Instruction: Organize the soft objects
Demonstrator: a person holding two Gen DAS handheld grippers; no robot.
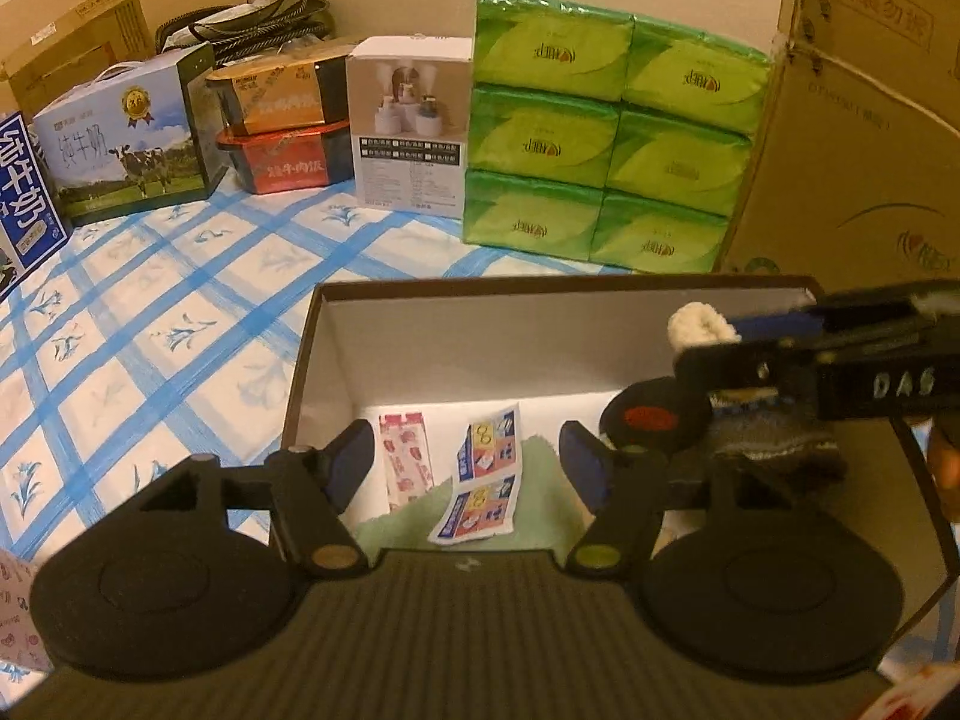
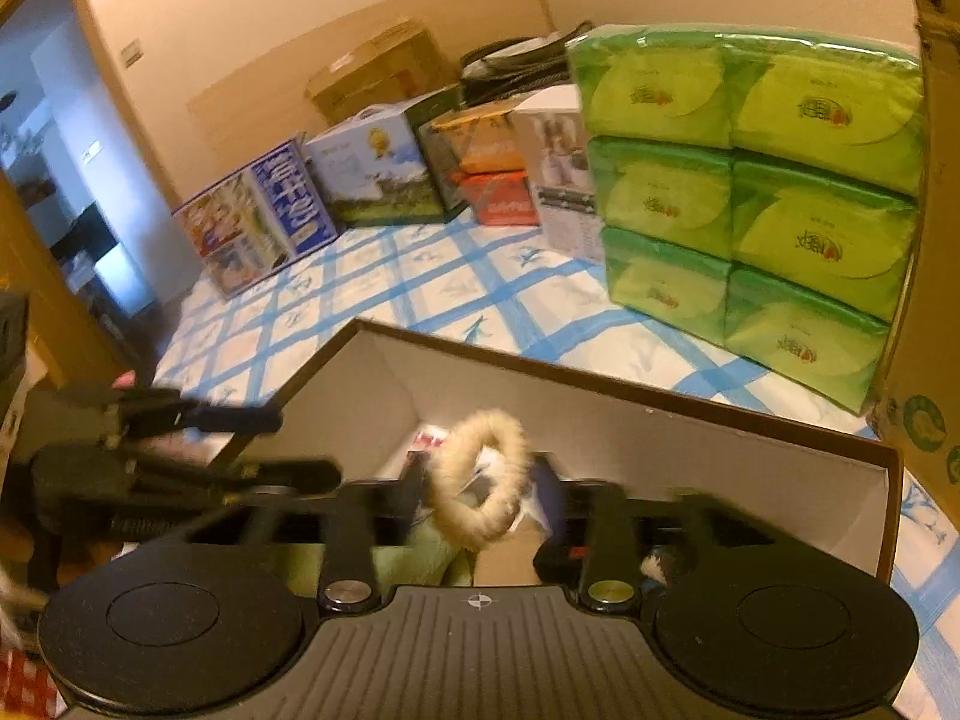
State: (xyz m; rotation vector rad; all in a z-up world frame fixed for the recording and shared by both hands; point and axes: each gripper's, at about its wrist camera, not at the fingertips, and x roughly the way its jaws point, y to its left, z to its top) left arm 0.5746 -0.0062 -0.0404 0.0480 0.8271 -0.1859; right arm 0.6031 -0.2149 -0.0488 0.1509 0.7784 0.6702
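Observation:
A brown box with a white inside stands on the blue-checked cloth. In it lie a green cloth, two printed packets and a dark sock-like item. My left gripper is open and empty, low inside the box. My right gripper is shut on a cream fluffy ring and holds it over the box. The ring and right gripper show at the right in the left wrist view. The left gripper shows at the left in the right wrist view.
Green tissue packs are stacked behind the box, next to a tall cardboard carton. A white box, food trays and milk cartons line the back. A doorway opens at the left.

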